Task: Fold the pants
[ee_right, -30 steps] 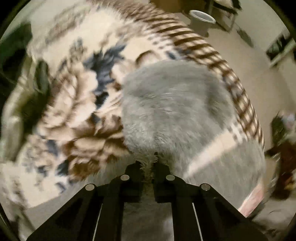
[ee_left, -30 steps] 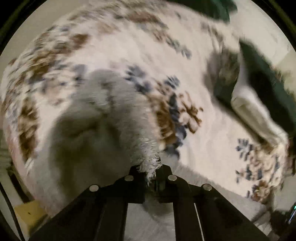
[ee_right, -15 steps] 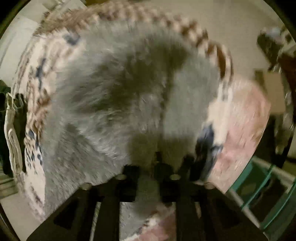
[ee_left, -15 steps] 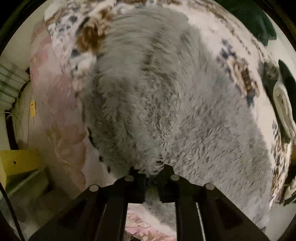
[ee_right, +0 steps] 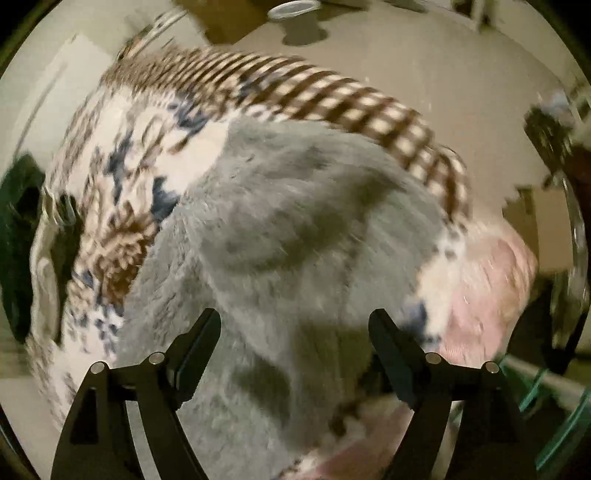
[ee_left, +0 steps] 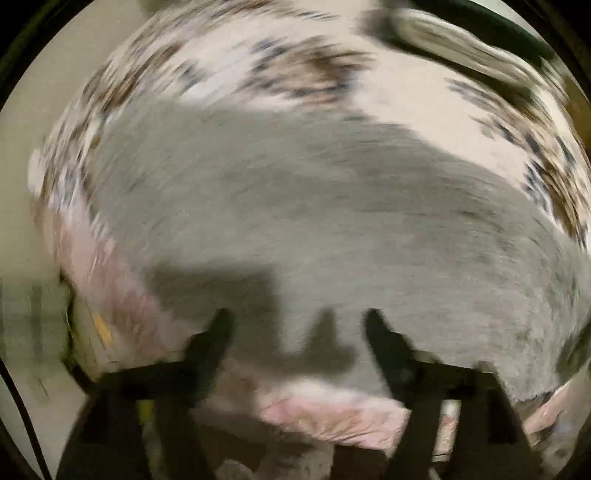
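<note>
The grey fluffy pants (ee_left: 314,221) lie spread on a patterned blanket (ee_left: 424,99), seen blurred in the left wrist view. My left gripper (ee_left: 299,325) hangs just above their near edge, jaws opening wide, nothing pinched between them. In the right wrist view the same grey pants (ee_right: 295,229) lie folded over in a soft heap on the blanket (ee_right: 122,206). My right gripper (ee_right: 295,325) points down over them with its jaws opening, both black fingers (ee_right: 199,339) apart and clear of the fleece.
A pink sheet (ee_right: 491,280) shows under the blanket at the bed's near edge. Dark green and cream clothes (ee_right: 22,236) lie at the blanket's far side. A white bucket (ee_right: 295,7) stands on the beige floor beyond the bed's checked border (ee_right: 351,99).
Both grippers were shut on the fleece's edge and carried it across the bed. Now both have let go and stand wide apart, with the pants lying folded on the blanket.
</note>
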